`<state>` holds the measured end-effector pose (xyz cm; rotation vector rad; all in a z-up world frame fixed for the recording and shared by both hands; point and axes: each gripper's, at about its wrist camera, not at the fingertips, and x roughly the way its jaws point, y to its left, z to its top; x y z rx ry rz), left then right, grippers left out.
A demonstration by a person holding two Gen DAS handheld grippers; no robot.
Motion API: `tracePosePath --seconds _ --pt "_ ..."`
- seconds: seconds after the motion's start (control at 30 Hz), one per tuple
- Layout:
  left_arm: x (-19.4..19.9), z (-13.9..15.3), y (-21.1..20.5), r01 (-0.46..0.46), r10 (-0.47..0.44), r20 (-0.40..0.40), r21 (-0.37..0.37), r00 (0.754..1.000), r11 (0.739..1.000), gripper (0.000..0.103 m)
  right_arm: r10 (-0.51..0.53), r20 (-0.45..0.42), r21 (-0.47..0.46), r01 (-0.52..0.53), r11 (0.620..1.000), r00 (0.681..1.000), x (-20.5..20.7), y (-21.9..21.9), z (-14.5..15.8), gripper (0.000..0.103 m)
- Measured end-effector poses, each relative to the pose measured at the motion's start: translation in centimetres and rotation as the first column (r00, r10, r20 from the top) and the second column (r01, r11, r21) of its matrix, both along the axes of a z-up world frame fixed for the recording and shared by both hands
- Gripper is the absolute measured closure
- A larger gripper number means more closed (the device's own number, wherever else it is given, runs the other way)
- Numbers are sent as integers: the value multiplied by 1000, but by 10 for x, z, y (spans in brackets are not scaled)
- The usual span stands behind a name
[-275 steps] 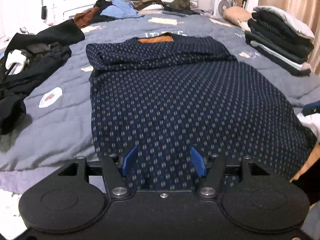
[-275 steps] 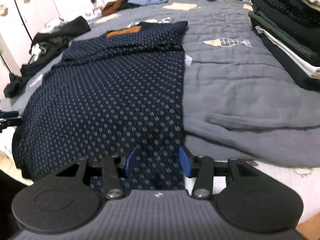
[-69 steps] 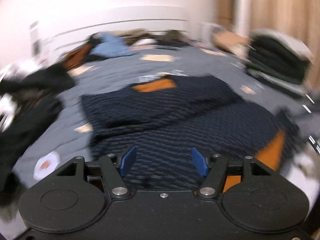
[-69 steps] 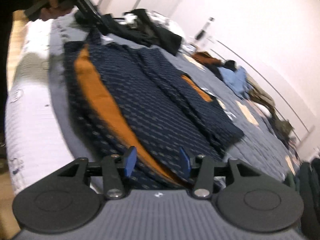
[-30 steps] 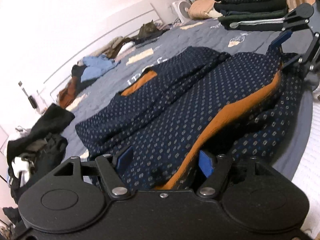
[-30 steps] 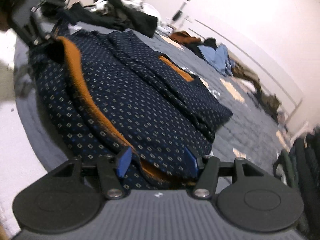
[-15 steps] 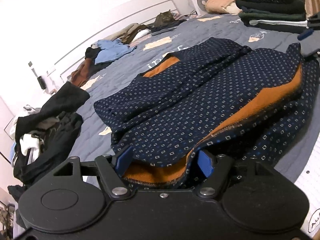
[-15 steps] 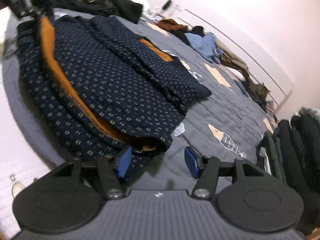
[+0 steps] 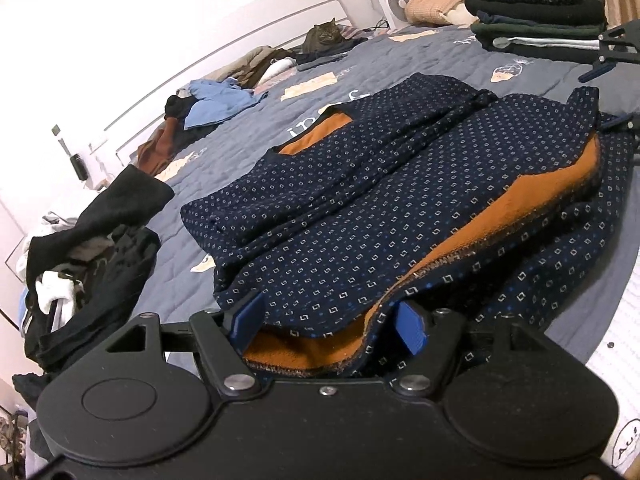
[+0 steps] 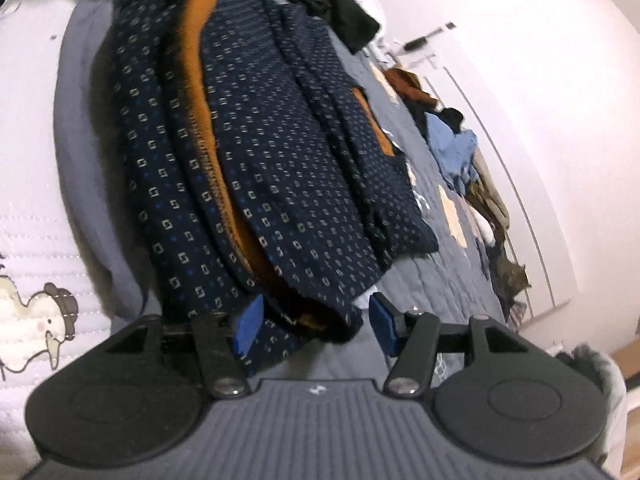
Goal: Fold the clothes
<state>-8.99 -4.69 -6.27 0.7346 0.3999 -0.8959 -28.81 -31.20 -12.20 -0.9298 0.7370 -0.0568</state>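
Note:
A navy dotted sweater with orange lining lies on the grey quilt, its bottom part folded up so the orange inside shows along the fold. My left gripper is open at the sweater's near left edge, with the doubled hem lying loosely between its blue pads. My right gripper is open at the other end of the fold. The sweater's corner sits between its fingers, next to the left pad, and the right pad is over bare quilt. In the left wrist view the right gripper shows at the far right.
A stack of folded clothes stands at the back right. A heap of dark clothes lies left of the sweater. Blue and brown garments and a cat are by the headboard. A white printed sheet covers the bed's near edge.
The right gripper has rolled and sunk, and the sweater's corner now lies between its fingers instead of beside them. The left gripper stays at the folded hem.

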Motion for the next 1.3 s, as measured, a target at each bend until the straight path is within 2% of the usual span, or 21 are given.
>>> tracePosePath --seconds 0.23,0.3,0.37,0.43,0.53,0.63,0.73,0.87,1.03,1.07,1.17,1.3 --pt "2 1 4 -6 5 -8 -2 1000 1000 34 -7 -13 22 7 1000 1000 4 0 -1 50" --pt "3 1 6 -10 10 -9 -1 1000 1000 34 -20 -18 46 21 999 1000 5 -1 -1 65" --pt "3 1 8 -16 16 -8 -2 1000 1000 34 -45 -18 72 47 996 999 7 -2 0 89" --pt "3 2 10 -22 22 -8 -9 1000 1000 34 -100 34 159 93 983 994 10 -8 10 98" --pt "4 6 14 -32 32 -8 -32 999 999 34 -226 136 360 165 918 964 12 -25 34 98" --pt "7 10 19 -41 40 -20 -50 999 998 34 -361 185 534 214 818 914 12 -46 51 98" --pt "9 11 23 -49 48 -21 -54 999 997 34 -463 163 667 249 703 871 13 -66 55 98" --pt "17 11 31 -69 68 -32 -53 997 996 34 -550 106 790 266 552 828 15 -88 55 98" --pt "32 5 45 -118 117 -65 -24 991 993 33 -606 23 858 295 420 795 23 -103 45 98" --pt "35 4 49 -122 121 -67 -14 990 992 33 -612 10 862 304 406 791 24 -104 44 98" --pt "39 0 60 -117 118 -50 15 992 993 33 -615 -9 854 326 406 789 28 -104 41 98" --pt "37 -12 60 -107 102 57 101 993 989 33 -608 -12 844 334 419 794 32 -100 41 98"
